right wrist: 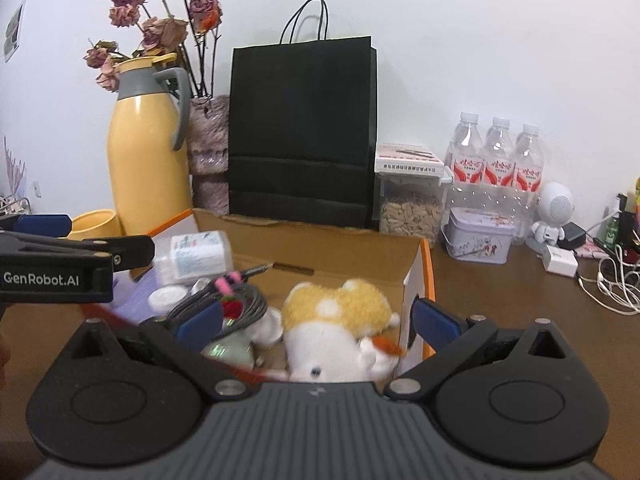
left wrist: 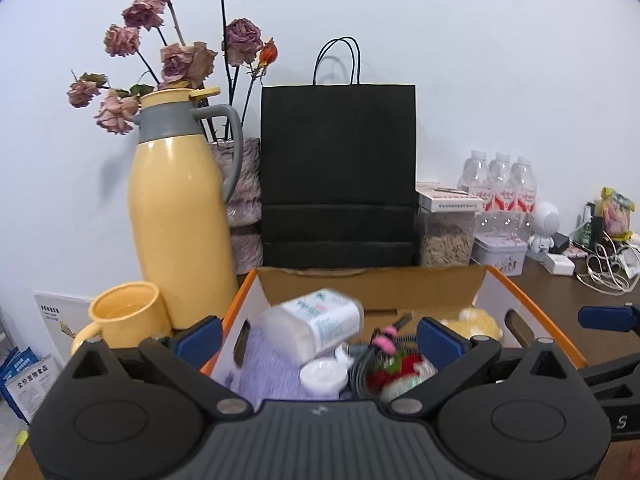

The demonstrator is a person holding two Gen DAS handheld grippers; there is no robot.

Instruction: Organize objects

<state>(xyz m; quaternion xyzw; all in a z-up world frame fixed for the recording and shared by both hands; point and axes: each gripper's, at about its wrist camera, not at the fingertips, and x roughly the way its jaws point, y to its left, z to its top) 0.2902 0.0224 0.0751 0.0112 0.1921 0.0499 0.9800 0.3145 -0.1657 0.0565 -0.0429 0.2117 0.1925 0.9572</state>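
Left gripper [left wrist: 320,338] wide, empty, lower centre above cardboard box [left wrist: 372,286]. Right gripper [right wrist: 318,320] wide, empty, over plush toy [right wrist: 340,320] in box.

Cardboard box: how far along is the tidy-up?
Done: the cardboard box already holds a plush toy, coiled cable, cotton swab container and small white jar. In hand: nothing; left gripper and right gripper hover open over it. Left: the yellow mug and tin are outside.
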